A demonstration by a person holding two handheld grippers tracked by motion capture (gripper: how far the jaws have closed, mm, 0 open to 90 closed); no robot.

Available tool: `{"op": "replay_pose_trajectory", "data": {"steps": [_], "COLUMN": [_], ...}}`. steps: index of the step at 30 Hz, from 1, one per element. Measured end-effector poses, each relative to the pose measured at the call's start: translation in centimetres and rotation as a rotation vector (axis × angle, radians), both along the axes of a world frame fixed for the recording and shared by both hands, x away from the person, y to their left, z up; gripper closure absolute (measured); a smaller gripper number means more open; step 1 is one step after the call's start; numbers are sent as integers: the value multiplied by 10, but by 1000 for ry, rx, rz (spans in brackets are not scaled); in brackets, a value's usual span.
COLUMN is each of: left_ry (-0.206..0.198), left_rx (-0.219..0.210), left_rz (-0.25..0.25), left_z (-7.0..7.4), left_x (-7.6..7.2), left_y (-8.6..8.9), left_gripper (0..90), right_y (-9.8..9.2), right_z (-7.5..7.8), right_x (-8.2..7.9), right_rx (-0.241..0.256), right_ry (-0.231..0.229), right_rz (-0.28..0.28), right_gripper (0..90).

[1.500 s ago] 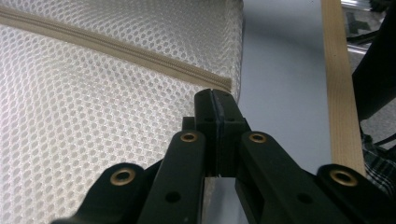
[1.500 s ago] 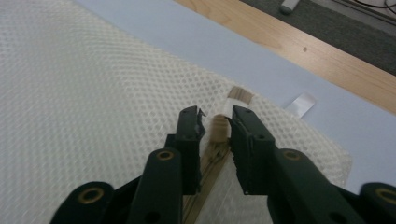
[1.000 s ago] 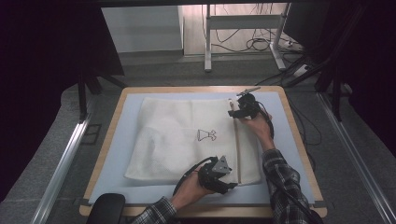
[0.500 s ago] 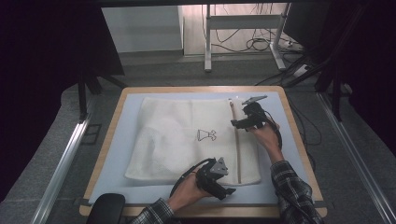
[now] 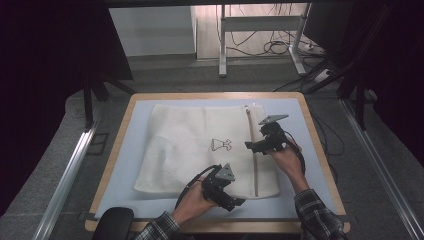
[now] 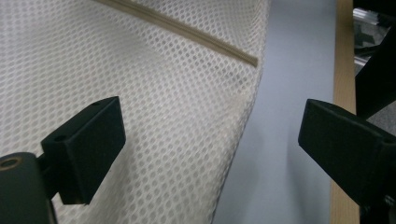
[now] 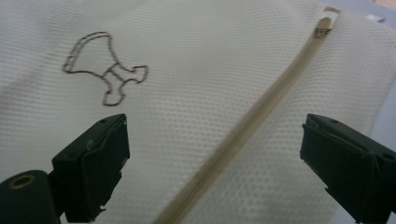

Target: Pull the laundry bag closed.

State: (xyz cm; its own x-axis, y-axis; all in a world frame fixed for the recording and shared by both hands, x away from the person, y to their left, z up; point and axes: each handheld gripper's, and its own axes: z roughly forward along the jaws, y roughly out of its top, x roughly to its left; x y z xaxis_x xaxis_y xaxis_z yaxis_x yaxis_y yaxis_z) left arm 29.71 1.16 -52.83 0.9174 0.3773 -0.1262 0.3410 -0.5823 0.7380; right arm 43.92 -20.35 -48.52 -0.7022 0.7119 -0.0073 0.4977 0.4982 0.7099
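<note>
A white mesh laundry bag (image 5: 200, 150) lies flat on the mat, with a small dress outline (image 5: 221, 145) printed on it. A beige zipper (image 5: 255, 160) runs down its right side, and the zipper pull (image 7: 322, 30) sits at the far end. My right gripper (image 5: 254, 146) hovers open over the zipper's middle stretch, the zipper (image 7: 243, 135) running between its jaws in the right gripper view (image 7: 215, 149). My left gripper (image 5: 235, 201) stands open at the bag's near edge. In the left gripper view (image 6: 210, 135) the bag's corner and the zipper's near end (image 6: 252, 59) lie between the jaws.
The bag rests on a pale blue mat (image 5: 305, 150) that covers a wood-edged table (image 5: 327, 165). A strip of mat (image 6: 289, 116) and the wooden rim (image 6: 343, 70) lie beside the bag's corner. Beyond the table are desk legs and cables (image 5: 270, 47) on the floor.
My right gripper has moved from near the zipper's far end toward the person, along the zipper. The left gripper has stayed at the bag's near edge.
</note>
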Motion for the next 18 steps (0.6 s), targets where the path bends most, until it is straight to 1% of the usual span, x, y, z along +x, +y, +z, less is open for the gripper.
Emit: {"op": "replay_pose_trajectory", "data": {"steps": [2,4,7,9,12,13,14,16,18], "left_ry": [6,4,-10,-29,-42,-47,-47,-56,-64], "left_rx": [9,15,23,31,26,25,25,12,12], "left_rz": [1,1,9,13,27,33,33,59,72], "left_z": [0,0,2,5,9,11,11,14,16], "left_x": [0,0,-1,-1,-1,-1,-1,0,0], "left_y": [2,4,8,11,19,23,23,31,38], "left_gripper": [56,48,40,35,27,25,24,21,20], "right_y": [2,3,4,5,5,5,4,4,2], "right_z": [0,1,2,3,6,7,8,10,11], "right_x": [-12,-20,-33,-41,-53,-56,-61,-68,-76], "right_rx": [13,13,18,22,22,18,14,22,27], "right_ry": [2,-4,-12,-20,-32,-43,-56,-62,-71], "right_rz": [9,25,46,59,75,78,86,100,105], "right_gripper": [74,67,57,53,50,50,50,45,42]}}
